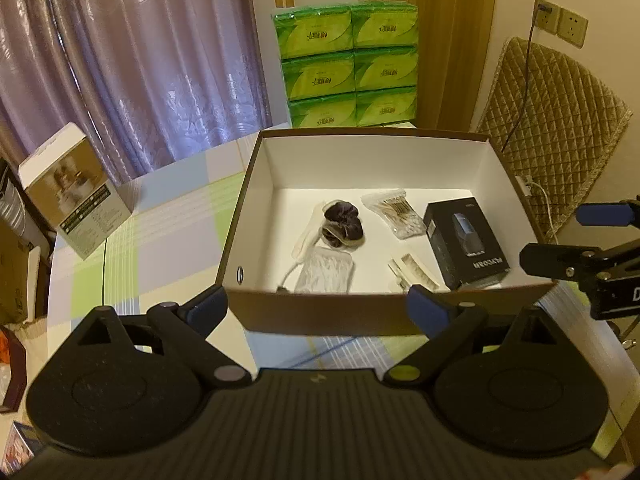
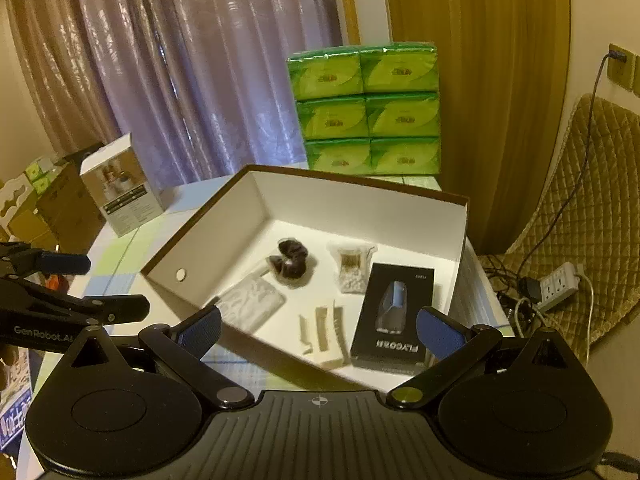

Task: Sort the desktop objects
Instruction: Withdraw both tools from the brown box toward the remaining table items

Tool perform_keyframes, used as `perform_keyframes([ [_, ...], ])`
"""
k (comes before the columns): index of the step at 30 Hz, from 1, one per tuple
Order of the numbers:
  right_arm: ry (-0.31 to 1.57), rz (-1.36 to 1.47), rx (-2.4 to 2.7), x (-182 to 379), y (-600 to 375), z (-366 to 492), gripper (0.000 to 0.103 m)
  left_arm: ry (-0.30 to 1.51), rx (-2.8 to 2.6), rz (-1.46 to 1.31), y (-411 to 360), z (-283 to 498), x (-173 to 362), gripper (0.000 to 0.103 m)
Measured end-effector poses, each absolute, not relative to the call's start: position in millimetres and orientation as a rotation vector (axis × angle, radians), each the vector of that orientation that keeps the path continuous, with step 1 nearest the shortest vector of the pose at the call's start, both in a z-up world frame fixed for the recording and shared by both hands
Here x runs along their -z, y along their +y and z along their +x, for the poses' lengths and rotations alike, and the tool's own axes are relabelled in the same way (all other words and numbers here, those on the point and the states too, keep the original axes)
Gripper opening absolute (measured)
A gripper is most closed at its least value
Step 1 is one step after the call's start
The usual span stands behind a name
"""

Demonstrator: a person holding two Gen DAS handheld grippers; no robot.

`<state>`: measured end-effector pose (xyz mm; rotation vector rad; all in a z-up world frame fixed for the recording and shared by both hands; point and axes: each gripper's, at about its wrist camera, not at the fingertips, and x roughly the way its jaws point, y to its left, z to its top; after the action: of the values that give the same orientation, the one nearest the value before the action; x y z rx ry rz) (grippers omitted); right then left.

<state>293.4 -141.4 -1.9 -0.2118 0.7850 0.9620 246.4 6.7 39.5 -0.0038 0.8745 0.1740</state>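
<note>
Left gripper (image 1: pixel 318 302): jaws spread wide, nothing between them, poised just short of the near wall of the open box.
Right gripper (image 2: pixel 319 326): jaws likewise wide apart and empty, held over the box's near corner; seen in the left wrist view off to the right of the left gripper, beside the box's right wall.
Product carton (image 1: pixel 74 190): far to the left of the left gripper, upright on the tablecloth, apart from the box.
Tablecloth (image 1: pixel 168 240): checked green, blue and white, under box and carton.
Open box (image 1: pixel 256 184): brown outside, white inside, directly ahead of both grippers.
Clear packet (image 1: pixel 326 270): inside the box, just past the near wall, ahead of the left gripper, with a white cord trailing from its left side.
Dark scrunchie (image 1: pixel 343 226): farther in, behind the clear packet.
Cotton swab bag (image 1: pixel 396 210): right of the scrunchie, toward the back.
Pale clips (image 1: pixel 412 272): near wall, just ahead of the left gripper's right finger.
Black shaver box (image 1: pixel 466 246): rightmost item inside, lying flat, close ahead of the right gripper's right finger in its own view.
Green tissue packs (image 1: pixel 346 68): stacked beyond the box's far wall.
</note>
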Motion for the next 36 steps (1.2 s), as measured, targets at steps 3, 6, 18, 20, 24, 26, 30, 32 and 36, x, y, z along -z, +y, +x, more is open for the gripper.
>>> perform_keyframes([
  [3, 0.777, -0.217, -0.969, -1, -147, 283, 0.101, 0.865, -0.183, -0.016, 5, 233, -43, 0.095],
  [6, 0.772, -0.220, -0.975, -2, -152, 274, 0.101, 0.857, -0.184, -0.026, 4, 222, -47, 0.095],
  [18, 0.782, -0.251, -1.012, 4, -166, 241, 0.101, 0.863, -0.213, -0.026, -6, 184, -45, 0.095],
  [20, 0.789, -0.253, -1.018, 5, -168, 237, 0.101, 0.870, -0.216, -0.031, -8, 178, -42, 0.095],
  [24, 0.800, -0.263, -1.029, 9, -171, 229, 0.101, 0.889, -0.221, -0.044, -9, 167, -35, 0.095],
  [26, 0.807, -0.270, -1.035, 12, -171, 225, 0.101, 0.899, -0.228, -0.052, -9, 162, -31, 0.095],
  [30, 0.833, -0.286, -1.053, 21, -169, 218, 0.101, 0.919, -0.241, -0.069, -10, 151, -23, 0.095],
  [32, 0.847, -0.295, -1.059, 25, -169, 215, 0.101, 0.931, -0.253, -0.069, -10, 145, -18, 0.095],
  [36, 0.866, -0.310, -1.075, 31, -167, 207, 0.101, 0.955, -0.264, -0.092, -8, 133, -10, 0.095],
])
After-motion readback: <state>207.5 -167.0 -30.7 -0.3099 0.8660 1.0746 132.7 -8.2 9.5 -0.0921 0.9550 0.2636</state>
